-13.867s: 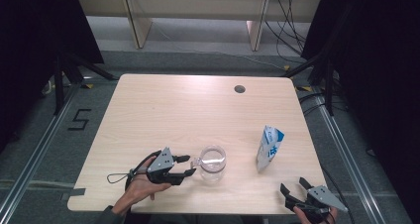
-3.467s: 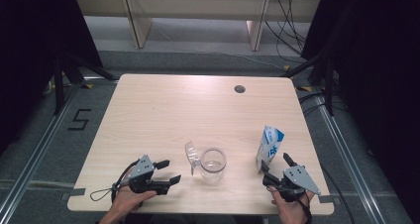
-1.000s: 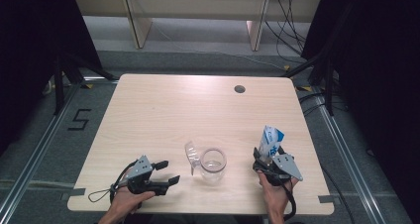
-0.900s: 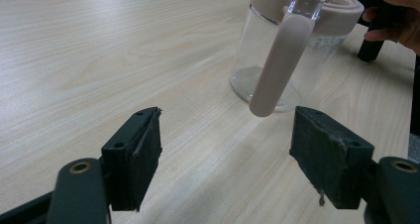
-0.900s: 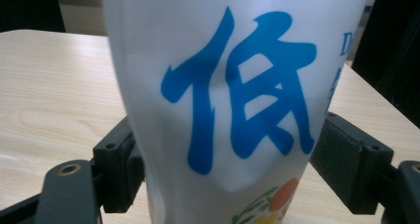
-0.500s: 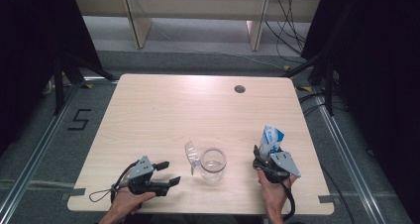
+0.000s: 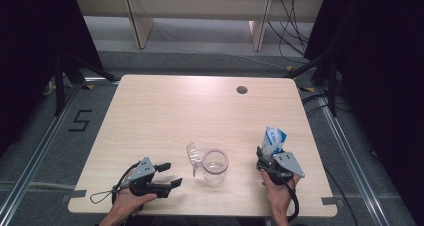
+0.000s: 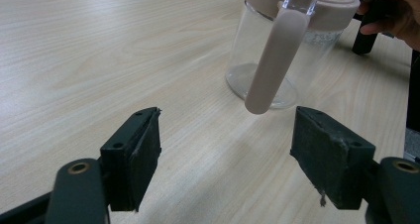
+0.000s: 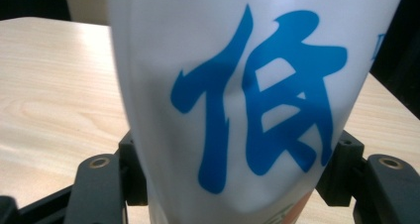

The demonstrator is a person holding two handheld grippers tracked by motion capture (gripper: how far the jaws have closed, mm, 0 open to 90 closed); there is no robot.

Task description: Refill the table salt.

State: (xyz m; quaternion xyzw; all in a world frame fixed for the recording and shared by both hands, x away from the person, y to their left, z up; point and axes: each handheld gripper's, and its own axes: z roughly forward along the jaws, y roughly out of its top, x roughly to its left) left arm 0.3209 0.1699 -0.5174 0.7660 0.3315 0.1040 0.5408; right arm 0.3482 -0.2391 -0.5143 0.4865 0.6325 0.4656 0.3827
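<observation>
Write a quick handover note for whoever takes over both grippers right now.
Right gripper: jaws have just been closing around the white-and-blue pouch, which stands upright at the table's right front; pads look to be against its sides, so confirm the grip before lifting.
Left gripper: open, holding nothing, resting on the table left of the clear jar.
Jar: upright, its lid flipped open.
Left: probably bring the pouch to the jar.

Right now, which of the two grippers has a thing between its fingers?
The right gripper: its fingers have just been closing around the white pouch with blue print. The left gripper stands open, short of the clear jar.
</observation>
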